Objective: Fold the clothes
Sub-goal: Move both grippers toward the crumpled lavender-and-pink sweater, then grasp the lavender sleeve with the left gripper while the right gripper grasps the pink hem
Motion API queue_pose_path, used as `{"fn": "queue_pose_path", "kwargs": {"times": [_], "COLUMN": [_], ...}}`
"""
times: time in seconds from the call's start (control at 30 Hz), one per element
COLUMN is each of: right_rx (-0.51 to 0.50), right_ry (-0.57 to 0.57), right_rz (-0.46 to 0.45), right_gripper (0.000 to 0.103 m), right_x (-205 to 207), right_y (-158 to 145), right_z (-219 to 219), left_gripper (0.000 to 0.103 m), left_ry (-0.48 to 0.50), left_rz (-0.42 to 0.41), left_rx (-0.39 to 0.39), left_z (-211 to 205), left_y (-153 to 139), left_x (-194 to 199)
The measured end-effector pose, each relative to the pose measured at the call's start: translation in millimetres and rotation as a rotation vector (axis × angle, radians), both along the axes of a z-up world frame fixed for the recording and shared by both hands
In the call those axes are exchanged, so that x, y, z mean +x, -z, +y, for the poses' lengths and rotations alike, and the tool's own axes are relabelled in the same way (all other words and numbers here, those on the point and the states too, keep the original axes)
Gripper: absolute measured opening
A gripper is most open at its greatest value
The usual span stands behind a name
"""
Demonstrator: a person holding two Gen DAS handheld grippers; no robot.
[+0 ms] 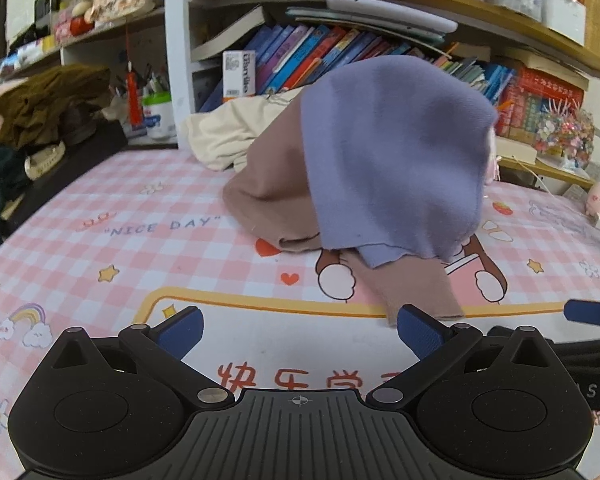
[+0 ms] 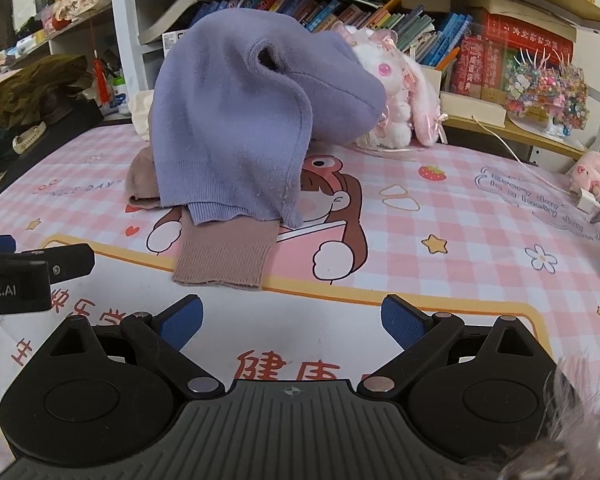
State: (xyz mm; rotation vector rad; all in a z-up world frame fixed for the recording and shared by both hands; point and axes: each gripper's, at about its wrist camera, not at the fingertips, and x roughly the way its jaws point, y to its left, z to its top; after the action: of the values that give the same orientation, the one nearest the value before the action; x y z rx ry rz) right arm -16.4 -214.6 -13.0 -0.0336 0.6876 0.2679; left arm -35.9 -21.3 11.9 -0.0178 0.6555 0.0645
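A purple and brown knit sweater [image 1: 388, 152] lies heaped in a mound on the pink checked cartoon mat [image 1: 100, 248]. A brown ribbed cuff [image 2: 224, 260] stretches toward me, with a purple cuff [image 2: 216, 210] above it. My left gripper [image 1: 300, 334] is open and empty, just short of the brown sleeve end [image 1: 420, 296]. My right gripper [image 2: 292, 322] is open and empty, a little in front of the brown cuff. The right gripper's blue fingertip [image 1: 588, 312] shows at the left wrist view's right edge; the left gripper's body [image 2: 16, 280] shows at the right wrist view's left edge.
A cream cloth [image 1: 228, 136] lies behind the sweater. Bookshelves [image 1: 340, 52] stand at the back. A white and pink plush rabbit [image 2: 396, 92] sits behind the heap. An olive garment [image 1: 44, 104] and dark items pile at the left. A small pink pig toy [image 2: 592, 172] and a white cable [image 2: 516, 156] lie right.
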Motion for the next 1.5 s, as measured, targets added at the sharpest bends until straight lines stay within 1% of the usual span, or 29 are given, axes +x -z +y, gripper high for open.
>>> {"fn": "queue_pose_path", "kwargs": {"times": [0.33, 0.47, 0.6, 0.8, 1.0, 1.2, 1.23, 1.3, 1.33, 1.37, 1.4, 1.43, 1.5], "right_rx": [0.010, 0.021, 0.027, 0.049, 0.093, 0.158, 0.176, 0.215, 0.240, 0.266, 0.294, 0.324, 0.396], "right_ry": [-0.033, -0.030, -0.014, 0.039, 0.093, 0.119, 0.124, 0.133, 0.135, 0.135, 0.136, 0.137, 0.136], "right_rz": [0.012, 0.012, 0.022, 0.039, 0.054, 0.056, 0.059, 0.069, 0.078, 0.086, 0.092, 0.097, 0.119], "right_gripper": [0.096, 0.096, 0.096, 0.096, 0.096, 0.096, 0.096, 0.096, 0.096, 0.096, 0.096, 0.096, 0.096], "right_x": [0, -1, -1, -1, 0, 2, 3, 6, 9, 12, 15, 18, 26], "right_y": [4, 6, 8, 10, 12, 7, 6, 5, 4, 3, 1, 0, -2], "right_z": [-17, -25, -35, -56, -70, -78, -79, -80, -81, -81, -82, -82, -82], "left_gripper": [0.103, 0.103, 0.103, 0.103, 0.103, 0.102, 0.099, 0.087, 0.067, 0.038, 0.027, 0.013, 0.010], "left_ry": [0.015, 0.024, 0.075, 0.151, 0.222, 0.174, 0.166, 0.150, 0.142, 0.134, 0.126, 0.118, 0.102], "left_rz": [0.013, 0.017, -0.012, -0.056, -0.098, -0.093, -0.092, -0.091, -0.090, -0.089, -0.089, -0.088, -0.086], "left_rx": [0.010, 0.012, 0.028, 0.053, 0.077, 0.087, 0.089, 0.092, 0.094, 0.096, 0.098, 0.099, 0.103], "left_z": [-21, -30, -45, -67, -89, -83, -83, -81, -80, -79, -78, -77, -76], "left_y": [3, 3, -7, -23, -38, -42, -43, -44, -45, -46, -46, -47, -48], "left_x": [-7, -8, 6, 27, 48, 70, 74, 82, 85, 89, 93, 97, 104]}}
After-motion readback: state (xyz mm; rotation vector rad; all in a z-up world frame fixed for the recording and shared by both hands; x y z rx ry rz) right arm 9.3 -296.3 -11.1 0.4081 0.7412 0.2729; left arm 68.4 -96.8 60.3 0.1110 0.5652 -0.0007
